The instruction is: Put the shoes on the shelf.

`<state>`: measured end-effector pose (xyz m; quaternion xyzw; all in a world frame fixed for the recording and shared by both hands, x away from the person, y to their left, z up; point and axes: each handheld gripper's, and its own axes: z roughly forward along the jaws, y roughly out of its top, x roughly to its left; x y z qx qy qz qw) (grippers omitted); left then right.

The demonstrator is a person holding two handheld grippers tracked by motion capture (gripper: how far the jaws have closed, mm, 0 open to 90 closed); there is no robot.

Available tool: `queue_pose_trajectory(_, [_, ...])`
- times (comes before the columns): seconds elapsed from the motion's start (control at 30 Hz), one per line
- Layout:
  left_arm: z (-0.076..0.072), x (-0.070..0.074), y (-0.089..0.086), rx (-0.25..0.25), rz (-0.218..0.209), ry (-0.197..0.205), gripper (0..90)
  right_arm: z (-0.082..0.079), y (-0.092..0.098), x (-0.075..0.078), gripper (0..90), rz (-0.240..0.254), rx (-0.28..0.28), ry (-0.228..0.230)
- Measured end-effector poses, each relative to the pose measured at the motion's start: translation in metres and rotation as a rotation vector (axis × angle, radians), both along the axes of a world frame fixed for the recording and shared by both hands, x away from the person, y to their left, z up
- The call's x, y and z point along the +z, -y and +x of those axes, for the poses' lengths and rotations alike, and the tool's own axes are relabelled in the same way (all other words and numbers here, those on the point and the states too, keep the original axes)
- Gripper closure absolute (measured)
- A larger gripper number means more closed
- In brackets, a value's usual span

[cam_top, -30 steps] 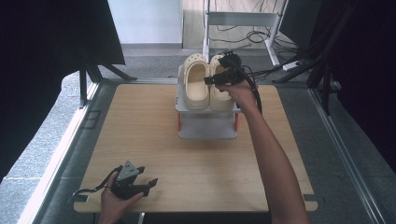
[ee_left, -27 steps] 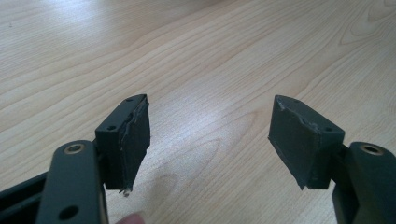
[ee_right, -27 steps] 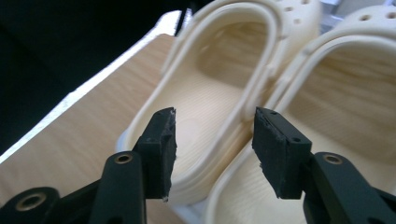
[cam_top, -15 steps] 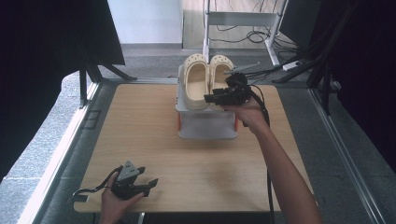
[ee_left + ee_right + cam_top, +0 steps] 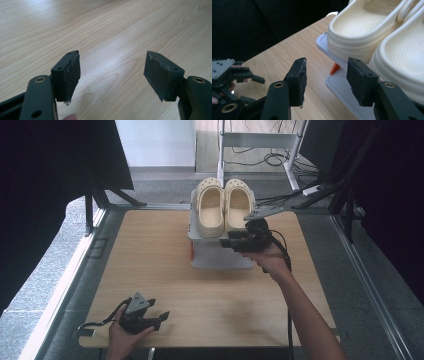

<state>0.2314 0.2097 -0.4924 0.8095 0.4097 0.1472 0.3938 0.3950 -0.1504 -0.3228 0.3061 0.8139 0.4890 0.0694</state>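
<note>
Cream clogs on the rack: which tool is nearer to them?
The right tool. It hangs open just in front of the cream clogs on the grey rack. The left tool sits open at the table's near edge, far from them.

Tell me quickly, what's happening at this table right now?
Right hand-held gripper open, empty, beside the grey two-tier rack. Pair of cream foam clogs sits on the rack's top shelf. Left hand-held gripper open, resting on the wooden table. Nothing in the way.

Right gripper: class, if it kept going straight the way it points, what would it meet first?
Probably the grey shoe rack beneath the cream clogs; the right gripper, jaws open, aims at its lower shelf, though depth is unclear.
</note>
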Motion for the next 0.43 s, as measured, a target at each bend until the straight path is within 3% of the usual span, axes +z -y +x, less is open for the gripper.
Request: queue_pose_trajectory(0.43, [0.001, -0.001, 0.001, -0.004, 0.007, -0.008, 29.7, -0.006, 0.007, -0.014, 49.9, 0.01, 0.005, 0.005])
